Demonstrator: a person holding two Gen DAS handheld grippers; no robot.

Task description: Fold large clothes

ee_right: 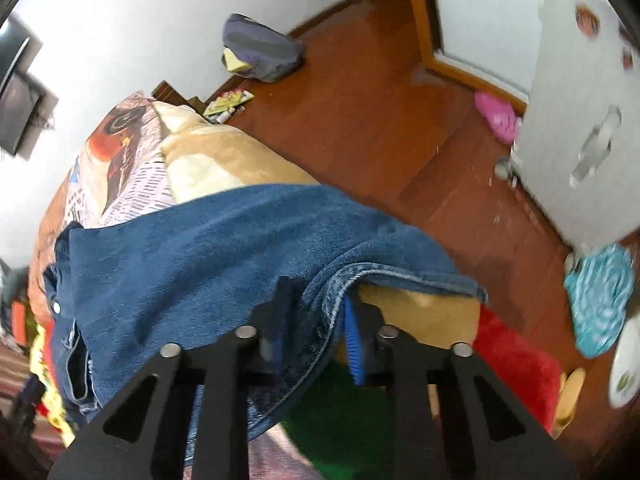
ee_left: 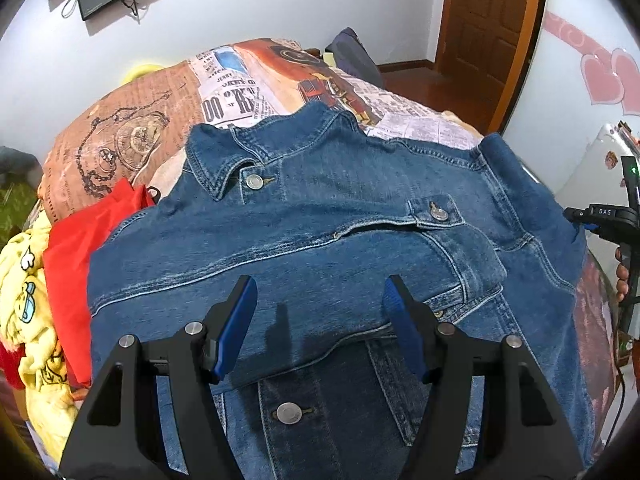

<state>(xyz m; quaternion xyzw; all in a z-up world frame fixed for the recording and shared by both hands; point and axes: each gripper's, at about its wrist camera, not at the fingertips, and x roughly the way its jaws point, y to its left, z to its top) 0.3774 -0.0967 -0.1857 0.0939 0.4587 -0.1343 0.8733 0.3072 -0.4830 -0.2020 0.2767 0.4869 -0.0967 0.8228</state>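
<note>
A blue denim jacket (ee_left: 320, 216) lies front up on the bed, collar at the far left, one sleeve folded across its chest. My left gripper (ee_left: 320, 300) is open and empty just above the folded sleeve. My right gripper (ee_right: 316, 304) is shut on a bunched edge of the jacket (ee_right: 224, 248) and holds it a little above the bed's edge. The right gripper also shows in the left wrist view (ee_left: 608, 216) at the jacket's right side.
A printed bedspread (ee_left: 160, 120) covers the bed. Red cloth (ee_left: 80, 248) and yellow cloth (ee_left: 28, 300) lie left of the jacket. The wooden floor (ee_right: 380, 120) holds a grey bag (ee_right: 260, 52), pink cloth (ee_right: 496, 116) and teal cloth (ee_right: 600, 304). A white cabinet (ee_right: 580, 120) stands at the right.
</note>
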